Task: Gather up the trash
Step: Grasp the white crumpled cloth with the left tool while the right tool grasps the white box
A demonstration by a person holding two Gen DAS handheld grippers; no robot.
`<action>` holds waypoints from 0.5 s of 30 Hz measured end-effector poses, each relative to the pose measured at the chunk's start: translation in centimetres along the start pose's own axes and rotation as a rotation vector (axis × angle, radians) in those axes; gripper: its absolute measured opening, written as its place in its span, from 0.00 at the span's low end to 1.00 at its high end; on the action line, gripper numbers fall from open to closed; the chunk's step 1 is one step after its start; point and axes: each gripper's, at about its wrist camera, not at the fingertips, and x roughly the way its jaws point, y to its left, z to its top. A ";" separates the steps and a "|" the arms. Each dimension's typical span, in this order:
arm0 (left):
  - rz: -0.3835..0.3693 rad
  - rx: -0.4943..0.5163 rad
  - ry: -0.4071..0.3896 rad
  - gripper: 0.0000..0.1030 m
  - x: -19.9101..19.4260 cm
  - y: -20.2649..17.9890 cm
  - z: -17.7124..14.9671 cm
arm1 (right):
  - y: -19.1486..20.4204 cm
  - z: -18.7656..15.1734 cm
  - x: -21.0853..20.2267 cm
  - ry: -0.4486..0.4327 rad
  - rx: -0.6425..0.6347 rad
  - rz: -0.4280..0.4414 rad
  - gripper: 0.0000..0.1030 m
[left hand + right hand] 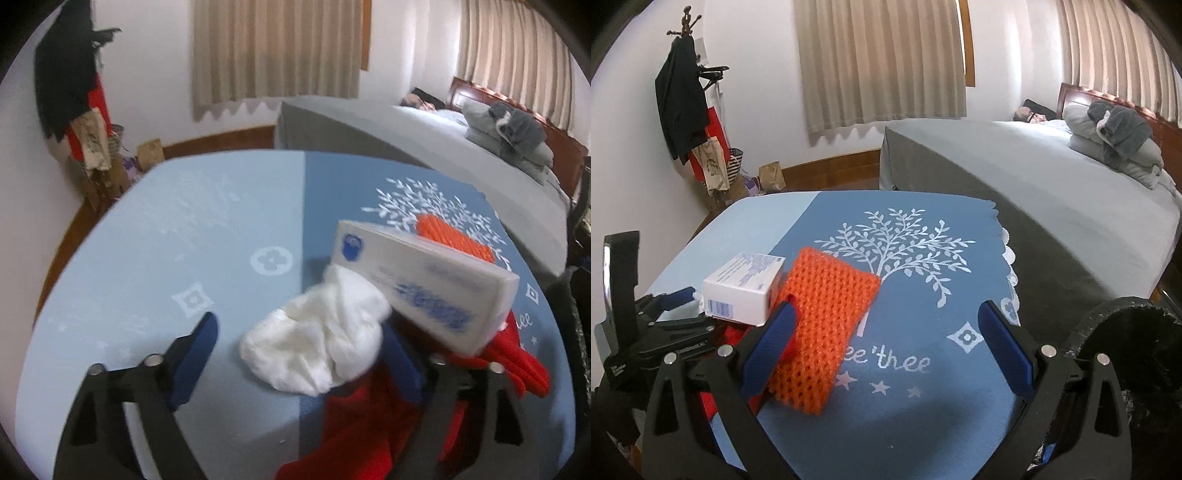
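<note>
A crumpled white tissue point(317, 336) lies on the blue tablecloth point(207, 229) between the fingers of my left gripper point(299, 339), which is open around it. Behind it a white box with blue print point(424, 280) rests tilted on a red cloth point(517, 354). The box also shows in the right wrist view point(742, 288), next to an orange foam net point(823, 317). My right gripper point(886, 332) is open and empty, with its left finger over the net's near edge. The left gripper point(668, 314) shows at the left in the right wrist view.
A black trash bin point(1134, 369) stands at the table's right edge. A grey bed point(1052, 184) with folded clothes stands behind the table. A coat rack point(687, 96) with bags is at the far left wall.
</note>
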 end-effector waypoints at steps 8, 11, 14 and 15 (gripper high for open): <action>-0.065 -0.050 -0.022 0.48 -0.8 1.0 -0.1 | 0.8 0.0 0.4 0.007 -0.010 0.010 0.93; -0.058 -0.058 -0.049 0.47 -1.8 1.4 0.0 | 1.1 0.1 0.2 0.003 -0.016 0.018 0.93; -0.041 -0.074 -0.079 0.47 -3.0 1.8 0.3 | 1.7 0.5 0.1 -0.006 -0.017 0.031 0.93; -0.033 -0.079 -0.093 0.47 -3.5 2.1 0.3 | 1.9 0.6 0.1 -0.009 -0.018 0.036 0.93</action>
